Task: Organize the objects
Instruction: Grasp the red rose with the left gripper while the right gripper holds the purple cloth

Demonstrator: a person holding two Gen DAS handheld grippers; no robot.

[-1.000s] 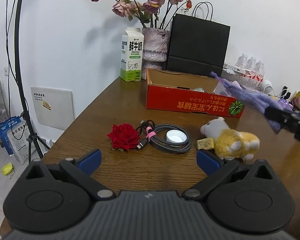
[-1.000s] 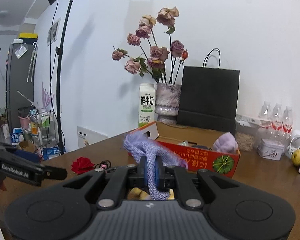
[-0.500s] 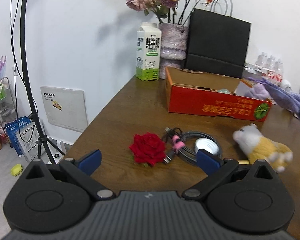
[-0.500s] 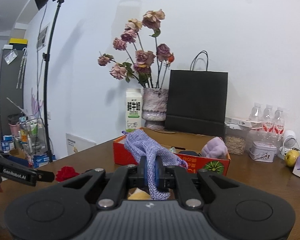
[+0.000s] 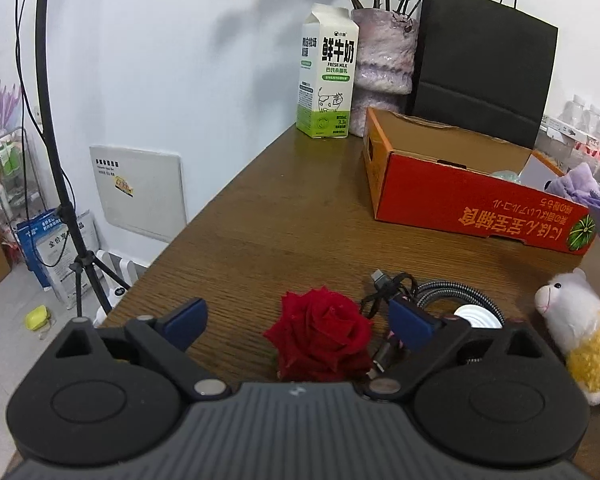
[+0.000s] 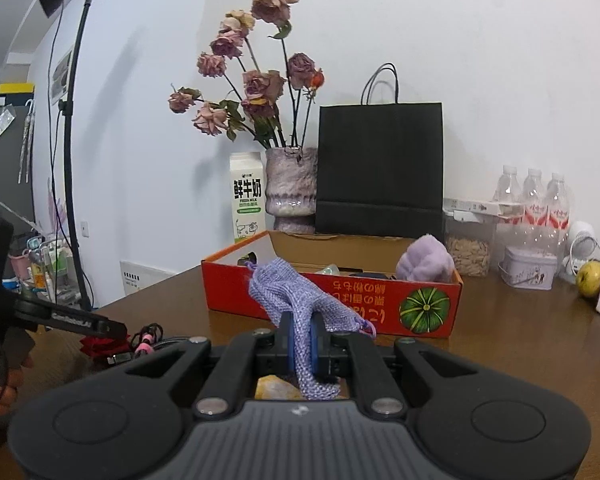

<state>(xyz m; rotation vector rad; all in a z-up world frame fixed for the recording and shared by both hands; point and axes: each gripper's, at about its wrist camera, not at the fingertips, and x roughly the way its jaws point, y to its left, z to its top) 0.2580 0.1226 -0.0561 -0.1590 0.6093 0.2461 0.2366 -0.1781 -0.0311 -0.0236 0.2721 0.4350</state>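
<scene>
Left tongs (image 5: pixel 298 322) released, blue pads spread either side of the red fabric rose (image 5: pixel 320 336) lying on the brown wooden counter (image 5: pixel 284 216). Right tongs (image 6: pixel 302 338) clenched on a lilac knitted drawstring pouch (image 6: pixel 296 304), held before the orange cardboard box (image 6: pixel 380 312).

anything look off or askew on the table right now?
Nothing spilled or damaged. Two oddities: the red cardboard box shows its print upside down, and the flowers in the vase are wilted. A red rose, a coiled cable and a plush toy lie loose on the table.
</scene>
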